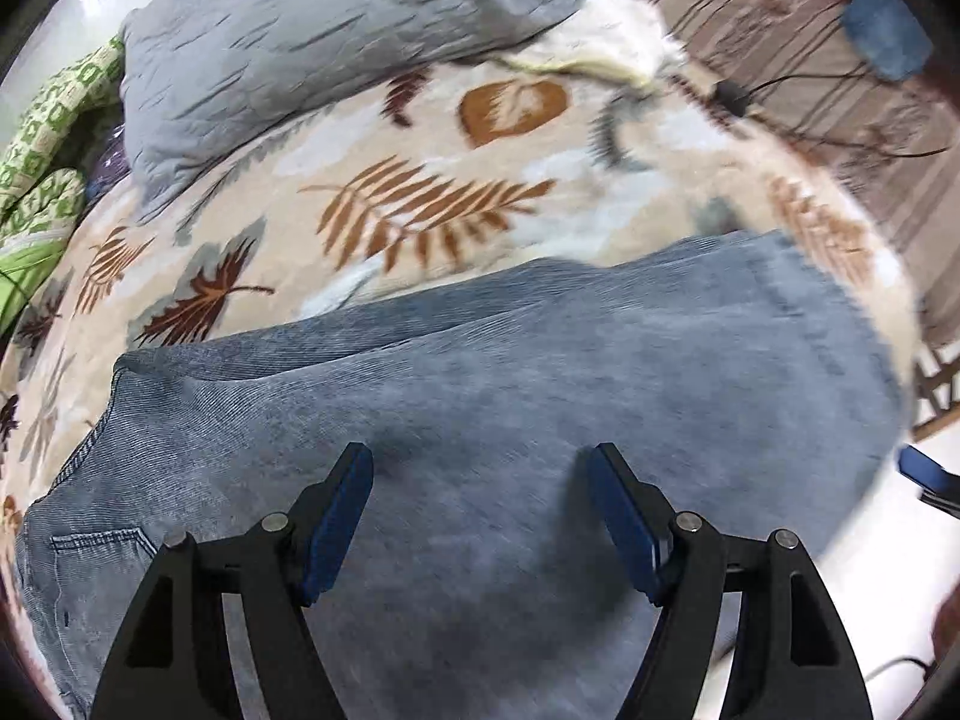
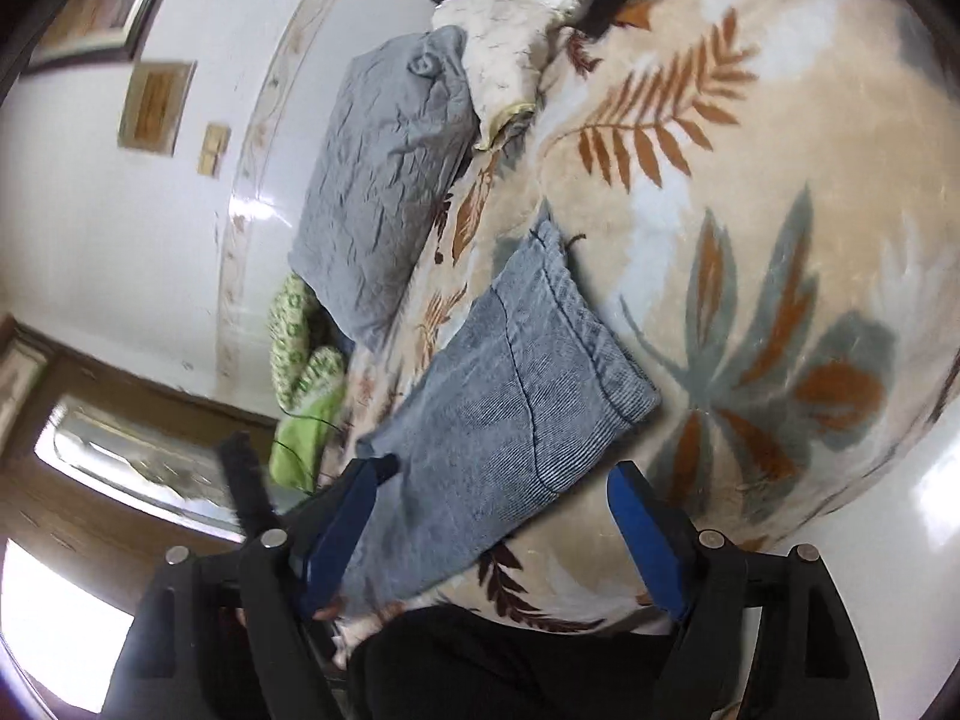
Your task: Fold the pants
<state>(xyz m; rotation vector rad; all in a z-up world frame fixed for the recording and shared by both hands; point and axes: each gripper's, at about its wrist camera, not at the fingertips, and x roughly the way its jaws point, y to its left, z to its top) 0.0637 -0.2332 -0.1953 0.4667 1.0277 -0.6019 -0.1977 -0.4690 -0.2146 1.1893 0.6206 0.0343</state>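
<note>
1. Plainly, one pair of pants [image 1: 480,396], faded blue denim, lies folded on one blanket [image 1: 420,138] printed with brown and grey leaves; the blanket covers a bed.
2. One left gripper [image 1: 480,516] hangs over the denim with its two blue-padded fingers [image 1: 336,528] spread wide and nothing between them but the cloth below; whether the tips touch the fabric I cannot tell.
3. In the left wrist view one back pocket [image 1: 96,546] shows at the lower left edge of the pants, with a stitched seam running up beside it.
4. One right gripper [image 2: 498,528] points across the bed, its two fingers [image 2: 648,540] likewise apart and holding nothing (the near edge of the folded pants [image 2: 510,396] lies in the gap between them, unpinched).
5. From that right wrist view the pants form one compact, roughly rectangular bundle near the blanket's edge.
6. Two pillows sit at the far side of the bed: one grey pillow [image 1: 312,42] and one cream pillow [image 2: 510,42], touching each other.
7. One green patterned cloth [image 2: 300,360] is bunched beside the grey pillow, at the bed's edge.
8. One thin black cable [image 1: 810,102] crosses a striped brown cover at the upper right of the left wrist view.
9. Two framed pictures [image 2: 156,108] hang on the white wall (blurred).
</note>
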